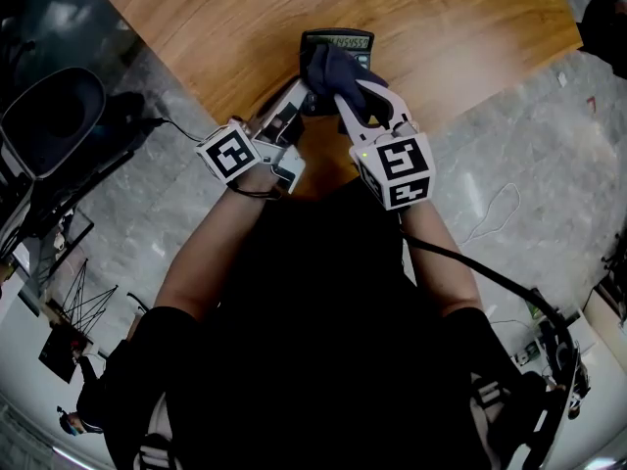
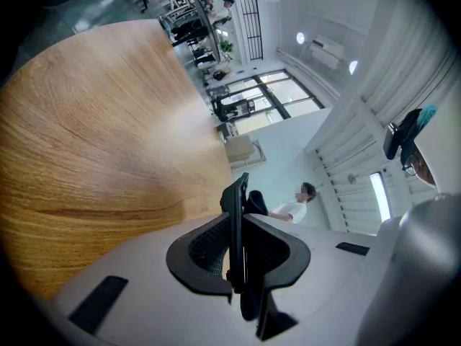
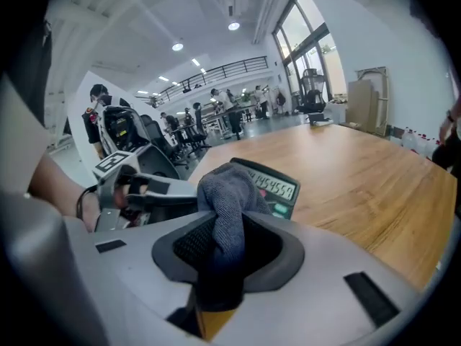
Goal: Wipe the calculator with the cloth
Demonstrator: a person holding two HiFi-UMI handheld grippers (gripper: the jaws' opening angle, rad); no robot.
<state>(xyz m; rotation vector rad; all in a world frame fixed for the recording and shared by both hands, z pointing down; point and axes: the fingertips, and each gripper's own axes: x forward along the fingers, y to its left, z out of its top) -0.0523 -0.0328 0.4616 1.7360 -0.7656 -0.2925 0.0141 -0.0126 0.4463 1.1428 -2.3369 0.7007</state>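
The right gripper (image 3: 229,254) is clamping its jaws on a bunched grey cloth (image 3: 225,193). The cloth is poking out past the tips and pressing on the calculator (image 3: 276,188), just below its display (image 3: 277,186) of digits. The left gripper (image 2: 238,254) is pinching the calculator by its near end, with the thin black body standing edge-on between jaws that are partly closed on it. Both sets of tips are meeting at the calculator from either side, close together. In the head view the wooden table (image 1: 245,27) is stretching away beyond the calculator. Its near edge is running slantwise right under the two grippers, and grey floor (image 1: 509,155) is opening out on both sides of the person.
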